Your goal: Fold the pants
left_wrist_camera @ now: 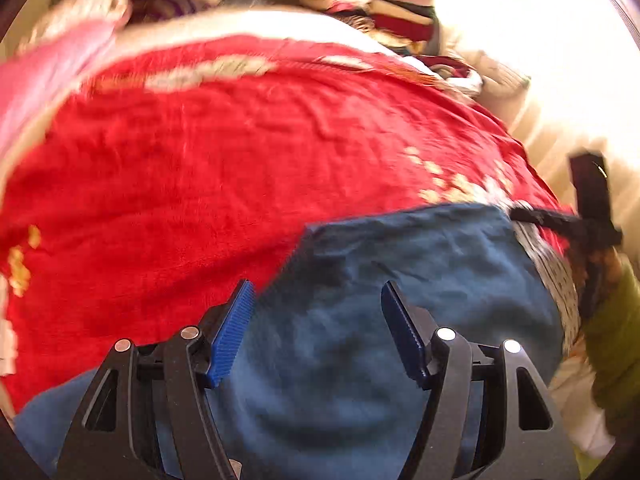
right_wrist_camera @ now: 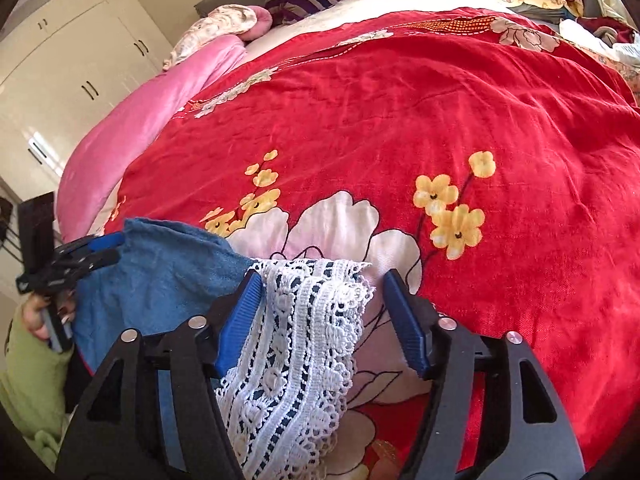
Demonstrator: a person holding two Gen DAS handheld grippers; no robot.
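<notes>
My left claw point(left_wrist_camera: 318, 334) is released, blue pads apart, nothing between them. It hangs over the blue pants point(left_wrist_camera: 400, 320), which lie flat on the red floral bedspread point(left_wrist_camera: 180, 180). The left wrist view is smeared with motion blur, so I can't read fine detail.

My right claw point(right_wrist_camera: 324, 320) is also released. The white lace trim point(right_wrist_camera: 296, 360) of the pants lies between its pads: the left pad sits just beside the lace edge, whether touching I cannot tell; the right pad stands clear of it, over the white flower print.

Pants: on the bed, at the near edge. In the right wrist view the blue cloth point(right_wrist_camera: 168, 276) spreads left of the lace band, with its far corner up by the left claw point(right_wrist_camera: 96, 252), seen at the left margin. A hand point(right_wrist_camera: 36, 316) in a green sleeve point(right_wrist_camera: 28, 372) holds that tool.

In the left wrist view the right claw point(left_wrist_camera: 560, 222) shows dark at the pants' right edge, beside the lace.

Surroundings: pink quilt point(right_wrist_camera: 132, 132) along the left of the bed, a pile of folded clothes point(left_wrist_camera: 372, 0) at the far side, cream wardrobe doors point(right_wrist_camera: 72, 52) beyond.
</notes>
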